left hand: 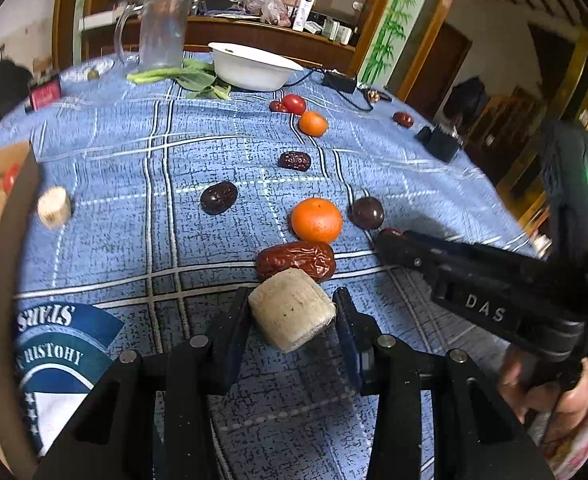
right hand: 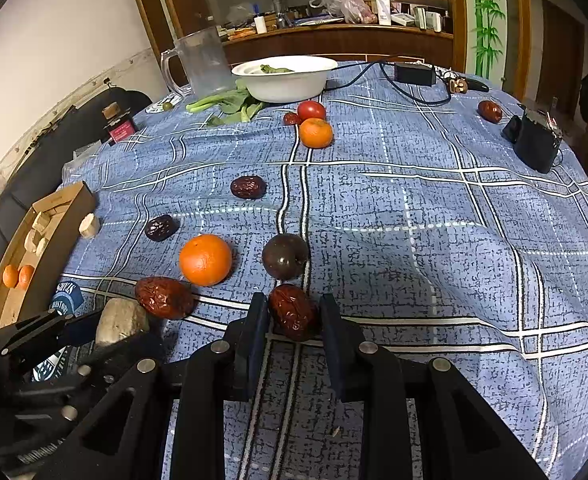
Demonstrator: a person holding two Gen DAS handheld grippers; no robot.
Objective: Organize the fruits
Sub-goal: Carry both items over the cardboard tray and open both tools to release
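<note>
**Inspector:** Report the left side first.

**Operator:** I had the left gripper (left hand: pixel 293 312) low over the desk (left hand: pixel 134 168), its fingers (left hand: pixel 230 332) either side of a pale cork-like block (left hand: pixel 292 308). The pads looked to be touching its flanks, so I judged it gripped, though the block sat skewed. Just beyond it lay a red date (left hand: pixel 296 260), touching the block's far edge. I noted that any lift should go straight up, so as not to drag that date.

**Inspector:** And the right?

**Operator:** The right gripper (right hand: pixel 294 320) was part open, its fingers (right hand: pixel 254 328) bracketing a second red date (right hand: pixel 294 316), which lay on the desk between the tips, small gaps showing either side. My judgement: close squarely and gently, since the wrinkled skin may slip. A dark round fruit (right hand: pixel 285 256) sat just ahead, an orange (right hand: pixel 205 259) to its left, the cardboard box (right hand: pixel 66 216) well apart at far left.
</note>
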